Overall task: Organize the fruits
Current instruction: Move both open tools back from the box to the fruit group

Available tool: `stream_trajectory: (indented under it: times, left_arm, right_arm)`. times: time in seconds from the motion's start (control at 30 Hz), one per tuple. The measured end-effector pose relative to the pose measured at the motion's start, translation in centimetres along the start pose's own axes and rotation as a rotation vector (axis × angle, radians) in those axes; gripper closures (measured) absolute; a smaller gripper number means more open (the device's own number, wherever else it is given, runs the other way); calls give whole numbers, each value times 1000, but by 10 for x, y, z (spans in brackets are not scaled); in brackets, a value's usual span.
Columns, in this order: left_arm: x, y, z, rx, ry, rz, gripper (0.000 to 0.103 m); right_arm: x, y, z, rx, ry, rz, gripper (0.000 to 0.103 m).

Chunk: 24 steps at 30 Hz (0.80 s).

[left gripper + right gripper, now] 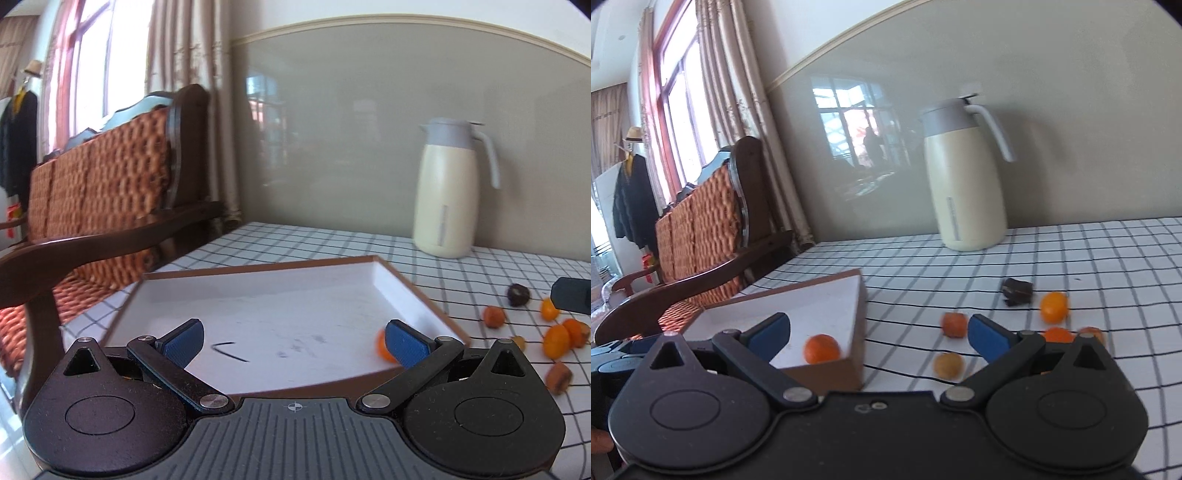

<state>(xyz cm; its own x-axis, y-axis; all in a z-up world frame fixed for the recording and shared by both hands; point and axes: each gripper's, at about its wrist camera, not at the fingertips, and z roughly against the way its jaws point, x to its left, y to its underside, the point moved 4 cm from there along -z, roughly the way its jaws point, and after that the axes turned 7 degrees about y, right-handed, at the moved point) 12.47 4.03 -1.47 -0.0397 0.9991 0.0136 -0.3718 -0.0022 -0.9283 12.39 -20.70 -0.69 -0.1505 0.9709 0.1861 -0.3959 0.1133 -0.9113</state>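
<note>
The table (1108, 258), covered by a checked cloth, is occupied by a white tray (424, 299), a cream jug (964, 192) and scattered fruits (1053, 306).

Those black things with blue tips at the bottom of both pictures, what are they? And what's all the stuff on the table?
They are grippers, like big tweezers that a person holds, one in each hand. A camera sits on each, so one picture looks out from the left gripper and the other from the right gripper. Both are open and hold nothing. On the checked tablecloth lies a shallow white tray with one orange fruit in it. More small fruits, such as a bright orange one, lie loose beside the tray, along with a dark lump. A cream jug stands by the wall.
</note>
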Motion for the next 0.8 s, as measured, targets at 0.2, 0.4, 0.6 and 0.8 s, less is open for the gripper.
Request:
stream_trajectory:
  times: [0.2, 0.4, 0.6, 0.8]
  left_arm:
    - [-34, 2, 0, 4, 78, -37, 0]
    - [-72, 7, 1, 13, 170, -87, 0]
    - [-108, 14, 2, 26, 246, -137, 0]
    - [-138, 22, 3, 49, 313, -168, 0]
  right_arm:
    - [-30, 4, 11, 16, 81, -30, 6]
    - [-59, 6, 21, 10, 167, -73, 6]
    - [-80, 10, 28, 11, 228, -102, 6]
    - [-101, 13, 36, 2, 288, -138, 6]
